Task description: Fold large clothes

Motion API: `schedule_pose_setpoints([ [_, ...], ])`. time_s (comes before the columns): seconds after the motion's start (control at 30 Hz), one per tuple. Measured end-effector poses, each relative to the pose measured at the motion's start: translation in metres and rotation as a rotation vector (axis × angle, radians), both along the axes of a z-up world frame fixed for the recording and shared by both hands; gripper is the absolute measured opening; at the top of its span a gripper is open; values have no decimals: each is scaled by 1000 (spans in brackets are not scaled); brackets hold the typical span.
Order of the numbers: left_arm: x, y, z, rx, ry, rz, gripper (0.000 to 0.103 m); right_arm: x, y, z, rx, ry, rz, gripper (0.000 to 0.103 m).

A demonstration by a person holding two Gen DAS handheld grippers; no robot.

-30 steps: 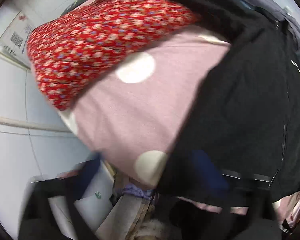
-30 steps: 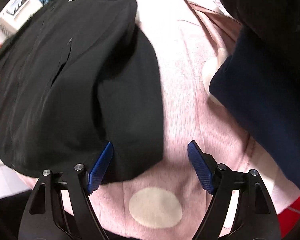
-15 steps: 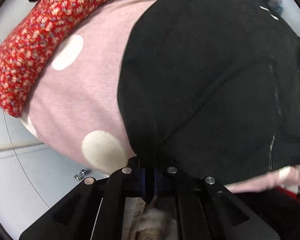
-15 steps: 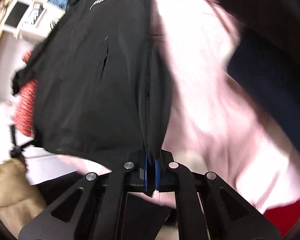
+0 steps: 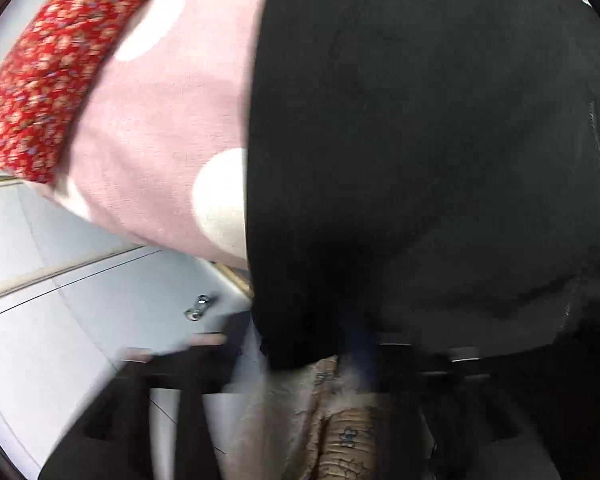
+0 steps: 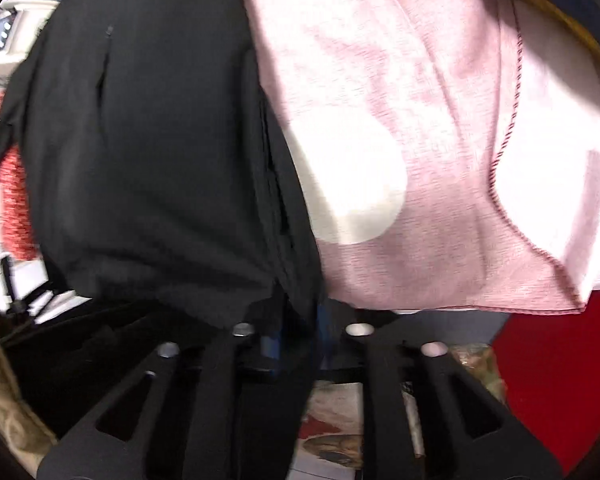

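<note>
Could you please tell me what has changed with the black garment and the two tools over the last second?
Both tools clamped the near edge of the black garment, and their jaws have just been opening again. The right tool now has the hem between parted fingers; the left tool is blurred. The pink dotted cloth stayed underneath.

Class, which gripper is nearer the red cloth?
Left gripper: jacket edge toward the red cloth. Right gripper: far edge. Both just opened, hem between jaws.
</note>
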State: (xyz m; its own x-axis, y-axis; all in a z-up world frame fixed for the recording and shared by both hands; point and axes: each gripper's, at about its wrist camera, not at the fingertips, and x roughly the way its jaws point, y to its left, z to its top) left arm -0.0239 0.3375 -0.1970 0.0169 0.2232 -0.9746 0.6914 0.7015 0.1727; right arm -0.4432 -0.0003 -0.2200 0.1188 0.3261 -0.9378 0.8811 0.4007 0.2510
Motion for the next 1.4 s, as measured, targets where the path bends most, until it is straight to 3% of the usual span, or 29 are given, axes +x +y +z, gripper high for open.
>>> schedule_pose_setpoints([
  [0.03,6,4,9,-22,-27,15,82,23,5,1,-34,44,30,59],
  [0.07,15,9,21,-52,-56,41,82,27,6,10,-98,89,81,67],
  [0.17,48,18,55,-110,-133,153,84,40,-2,44,-245,122,135,68],
  [0.3,77,-7,91,-232,-219,188,91,76,-21,80,-362,45,144,76],
  [0.4,71,-55,99,-288,-213,88,92,132,-24,87,-402,-30,243,78],
  [0.53,32,-145,80,-327,-155,-83,92,216,-36,75,-431,-60,441,78],
  [0.57,24,-162,66,-332,-138,-136,92,199,-64,93,-432,-61,476,78],
  [0.73,-10,-213,22,-272,-106,-269,92,248,-57,50,-435,-22,618,82],
  [0.8,-14,-219,4,-256,-78,-258,92,255,-55,31,-417,25,613,83],
  [0.87,-11,-219,-14,-227,-62,-226,96,255,-55,18,-409,55,579,93],
  [0.93,-8,-215,-21,-248,-63,-186,98,255,-56,12,-418,82,536,97],
  [1.07,-2,-207,-22,-322,-70,-152,98,254,-64,3,-389,110,397,98],
  [1.27,4,-212,-25,-278,-57,-135,99,257,-87,-7,-276,103,302,99],
  [1.4,17,-225,-32,-260,-67,-106,99,264,-101,-13,-267,121,283,99],
])
